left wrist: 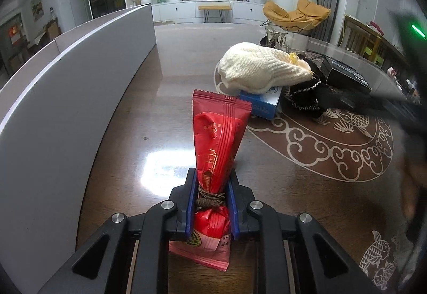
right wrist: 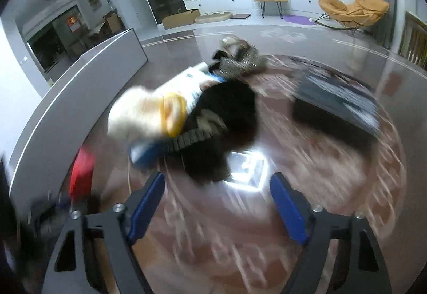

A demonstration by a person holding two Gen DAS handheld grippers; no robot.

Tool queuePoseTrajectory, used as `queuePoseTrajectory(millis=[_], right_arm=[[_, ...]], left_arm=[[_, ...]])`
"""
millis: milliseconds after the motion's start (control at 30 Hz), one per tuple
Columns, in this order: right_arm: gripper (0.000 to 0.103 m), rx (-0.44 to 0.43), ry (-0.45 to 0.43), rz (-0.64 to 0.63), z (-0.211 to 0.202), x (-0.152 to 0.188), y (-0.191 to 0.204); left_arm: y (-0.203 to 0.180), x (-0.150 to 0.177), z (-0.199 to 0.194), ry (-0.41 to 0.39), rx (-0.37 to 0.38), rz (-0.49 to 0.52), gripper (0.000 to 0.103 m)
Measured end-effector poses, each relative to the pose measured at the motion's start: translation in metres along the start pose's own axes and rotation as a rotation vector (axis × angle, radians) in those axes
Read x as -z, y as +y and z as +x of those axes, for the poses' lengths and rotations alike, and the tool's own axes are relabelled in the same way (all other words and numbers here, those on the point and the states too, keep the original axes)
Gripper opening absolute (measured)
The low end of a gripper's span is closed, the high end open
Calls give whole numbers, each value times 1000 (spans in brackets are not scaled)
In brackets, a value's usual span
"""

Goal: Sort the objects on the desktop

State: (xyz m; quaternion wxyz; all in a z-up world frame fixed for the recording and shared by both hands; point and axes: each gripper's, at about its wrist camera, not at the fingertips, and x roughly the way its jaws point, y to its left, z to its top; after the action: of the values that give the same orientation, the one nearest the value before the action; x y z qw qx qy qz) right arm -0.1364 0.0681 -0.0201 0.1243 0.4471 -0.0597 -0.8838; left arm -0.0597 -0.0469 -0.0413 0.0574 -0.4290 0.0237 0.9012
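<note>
Red snack packet [left wrist: 217,142] upright, pinched mid-body; cream knit glove [left wrist: 263,68] atop blue box [left wrist: 263,104].

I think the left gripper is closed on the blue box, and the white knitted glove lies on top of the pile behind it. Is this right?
Not quite. The left gripper is closed on the red snack packet, not the blue box. The left wrist view shows it. The white knitted glove does lie on the pile.

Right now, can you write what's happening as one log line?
left gripper: shut on red packet | right gripper: open, empty | white glove, blue box: on table
</note>
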Motion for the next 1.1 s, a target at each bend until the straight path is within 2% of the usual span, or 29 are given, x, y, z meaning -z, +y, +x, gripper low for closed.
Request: queuePoseTrajectory(millis=[67,100,133,167,267,367,467,533,567,600,633,667,700,733,833,867,933,1100], right_arm=[[70,-17,9,-15,23,-17,7],[62,-1,12,-39,31,-22,10],[42,8,18,-55,35,-22,12],[39,12,35,-68,40,-21,11],[39,27,10,-105,28,-9,2],[39,15,24,-168,2,19,-9],[40,16,21,-260,-35,60,-27],[45,55,11,-298,-53,81,-39],[57,78,7,-301,-58,87,-46],[67,97,9,-293,-61,89,-51],[87,105,11,-285,-62,88,-53],[95,112,9,-271,-63,87,-55],[95,120,-4,-253,-60,83,-57],[95,123,-4,-245,-63,86,-54],[98,147,45,-185,-48,79,-51],[100,160,31,-172,-45,78,-51],[103,174,31,-169,-42,77,-49],[103,171,33,-159,-39,75,-50]], left_arm=[[1,5,-2,-1,8,-7,21],[2,5,-2,-1,14,-11,21],[3,5,-2,-2,19,-15,21],[4,5,-3,-2,22,-17,21],[3,5,-3,-3,26,-19,21],[1,4,-4,-4,38,-11,21],[-6,4,-4,-4,88,0,21],[-13,3,-4,-2,72,22,22],[-13,2,-3,-3,68,18,22],[-13,2,-3,-2,72,9,27],[-13,1,-3,-3,77,3,40],[-14,1,-2,0,61,3,53],[-14,2,1,20,15,2,84],[-14,2,4,38,-15,-2,91],[-12,2,7,43,-17,2,92],[-12,2,7,43,-17,1,93],[-11,2,10,56,-17,-1,103],[-11,2,12,64,-13,1,103]])
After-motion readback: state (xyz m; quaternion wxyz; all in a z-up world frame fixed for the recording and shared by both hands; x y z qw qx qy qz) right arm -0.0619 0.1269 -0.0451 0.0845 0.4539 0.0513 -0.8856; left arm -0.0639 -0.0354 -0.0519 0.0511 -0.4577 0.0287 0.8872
